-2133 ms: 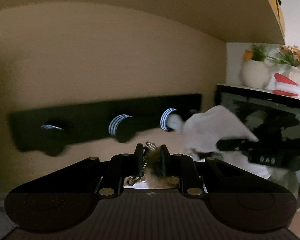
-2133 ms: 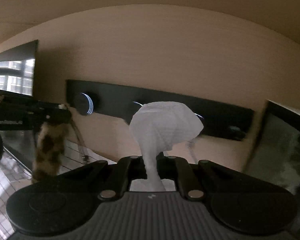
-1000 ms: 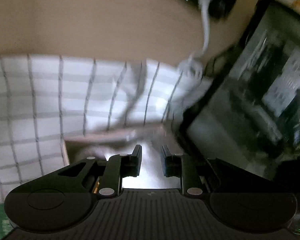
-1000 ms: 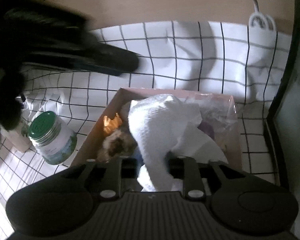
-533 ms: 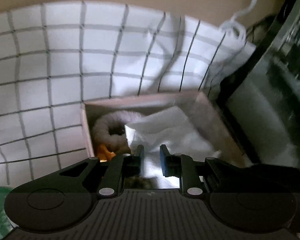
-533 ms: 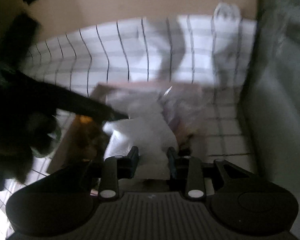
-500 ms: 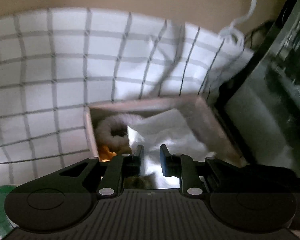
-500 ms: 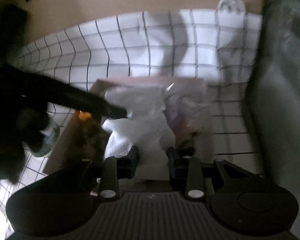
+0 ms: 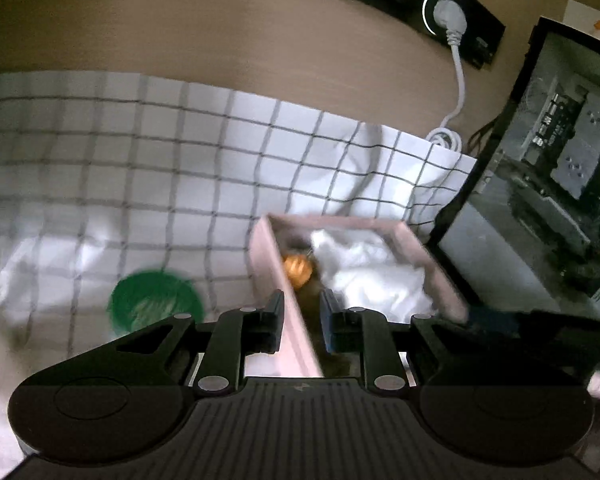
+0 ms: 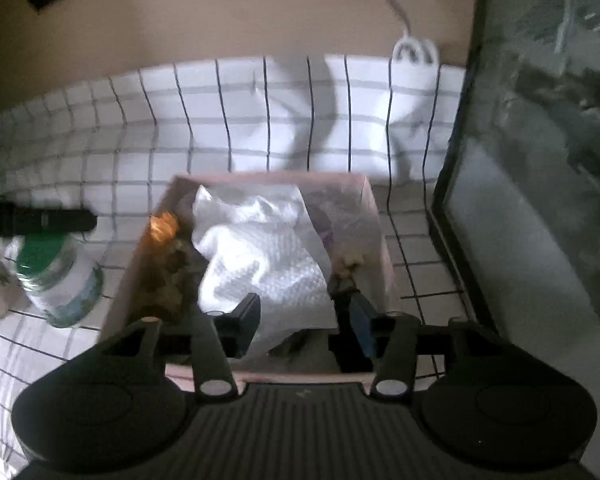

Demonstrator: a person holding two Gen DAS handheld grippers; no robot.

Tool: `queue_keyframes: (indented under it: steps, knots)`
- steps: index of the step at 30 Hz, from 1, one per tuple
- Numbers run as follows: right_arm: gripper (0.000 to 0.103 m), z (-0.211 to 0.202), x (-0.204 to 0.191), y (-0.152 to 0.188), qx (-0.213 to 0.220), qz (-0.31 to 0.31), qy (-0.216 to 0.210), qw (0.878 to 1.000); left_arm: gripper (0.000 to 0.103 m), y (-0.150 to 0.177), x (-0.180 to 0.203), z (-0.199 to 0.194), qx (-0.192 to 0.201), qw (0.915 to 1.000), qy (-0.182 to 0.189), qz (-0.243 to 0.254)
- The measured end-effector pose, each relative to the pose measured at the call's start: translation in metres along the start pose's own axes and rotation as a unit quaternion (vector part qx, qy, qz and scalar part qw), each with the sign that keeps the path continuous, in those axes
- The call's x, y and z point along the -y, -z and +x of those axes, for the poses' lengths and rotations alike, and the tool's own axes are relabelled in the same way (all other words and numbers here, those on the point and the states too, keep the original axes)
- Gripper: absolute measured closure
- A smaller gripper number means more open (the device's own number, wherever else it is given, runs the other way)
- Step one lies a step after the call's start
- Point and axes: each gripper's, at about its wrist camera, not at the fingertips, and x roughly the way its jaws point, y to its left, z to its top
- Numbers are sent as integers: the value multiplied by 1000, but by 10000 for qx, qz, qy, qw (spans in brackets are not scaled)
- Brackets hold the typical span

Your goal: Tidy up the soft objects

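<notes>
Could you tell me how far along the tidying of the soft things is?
Mostly done, it seems: the white cloth and a furry brown item lie inside the pink box. Nothing is in hand; the right gripper is open above the cloth, the left gripper open astride the box wall. No other soft things show outside the box.

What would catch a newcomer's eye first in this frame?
Probably the pink box on the checked cloth, stuffed with a crumpled white cloth beside a small orange item. The open right gripper hovers over it. A green-lidded jar stands left of the box.
</notes>
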Motion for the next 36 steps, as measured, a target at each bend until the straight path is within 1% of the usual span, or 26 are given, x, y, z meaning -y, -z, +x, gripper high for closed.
queue_keyframes:
  steps: [2, 4, 7, 9, 10, 12, 13, 14, 16, 17, 18, 20, 21, 22, 24, 26, 27, 30, 32, 33, 34, 36]
  knots:
    - [51, -12, 2, 6, 246, 103, -70, 9996, 81, 25, 4, -14, 84, 9993, -270, -249]
    - [47, -24, 5, 15, 480, 166, -330, 9982, 81, 54, 11, -21, 137, 9971, -564, -484]
    - [45, -38, 9, 37, 658, -117, -800, 9946, 81, 105, 33, -27, 329, 9893, -1282, -607]
    - [43, -43, 11, 55, 553, -556, -1150, 9903, 81, 136, 54, -29, 466, 9781, -1887, -740]
    - [43, -42, 12, 64, 418, -788, -1343, 9869, 81, 151, 63, -30, 457, 9729, -2080, -900]
    - [43, -37, 16, 81, 98, -1145, -1672, 9792, 81, 173, 77, -30, 360, 9683, -2256, -1006]
    - [43, -33, 18, 90, -63, -1269, -1817, 9751, 81, 180, 83, -30, 370, 9669, -2341, -948]
    - [43, -30, 20, 97, -179, -1356, -1904, 9721, 81, 186, 93, -32, 499, 9639, -2489, -801]
    - [42, -24, 25, 110, -372, -1432, -1962, 9693, 81, 193, 103, -33, 491, 9608, -2613, -787]
    - [40, -24, 28, 115, -346, -1466, -2016, 9678, 81, 195, 107, -33, 489, 9589, -2668, -828]
    - [35, -25, 29, 117, -310, -1529, -2021, 9669, 81, 197, 111, -33, 525, 9564, -2757, -807]
    - [33, -25, 28, 119, -286, -1736, -2098, 9618, 81, 203, 119, -31, 615, 9509, -2942, -741]
    - [29, -26, 28, 120, -263, -1867, -2092, 9595, 81, 205, 123, -30, 650, 9487, -3011, -716]
    - [22, -25, 27, 121, -228, -1975, -2029, 9588, 81, 208, 127, -30, 666, 9467, -3073, -692]
    - [16, -21, 32, 122, -218, -1882, -1862, 9641, 81, 208, 129, -29, 689, 9437, -3140, -775]
    - [15, -17, 38, 121, -84, -1654, -1644, 9724, 81, 211, 131, -31, 738, 9422, -3143, -895]
    - [13, -14, 39, 122, -15, -1582, -1576, 9747, 81, 210, 132, -31, 718, 9420, -3160, -873]
    - [12, -11, 41, 119, -73, -1486, -1642, 9751, 81, 209, 139, -27, 620, 9395, -3294, -702]
    - [9, -9, 38, 120, -53, -1787, -1936, 9647, 80, 208, 139, -26, 633, 9386, -3301, -779]
    - [9, -9, 35, 121, -6, -1951, -2002, 9601, 80, 208, 137, -27, 654, 9386, -3276, -862]
    - [9, -8, 34, 120, -5, -1999, -2064, 9578, 80, 207, 136, -26, 661, 9385, -3267, -896]
    - [7, -5, 33, 118, -21, -1980, -2120, 9570, 80, 206, 136, -24, 648, 9390, -3267, -861]
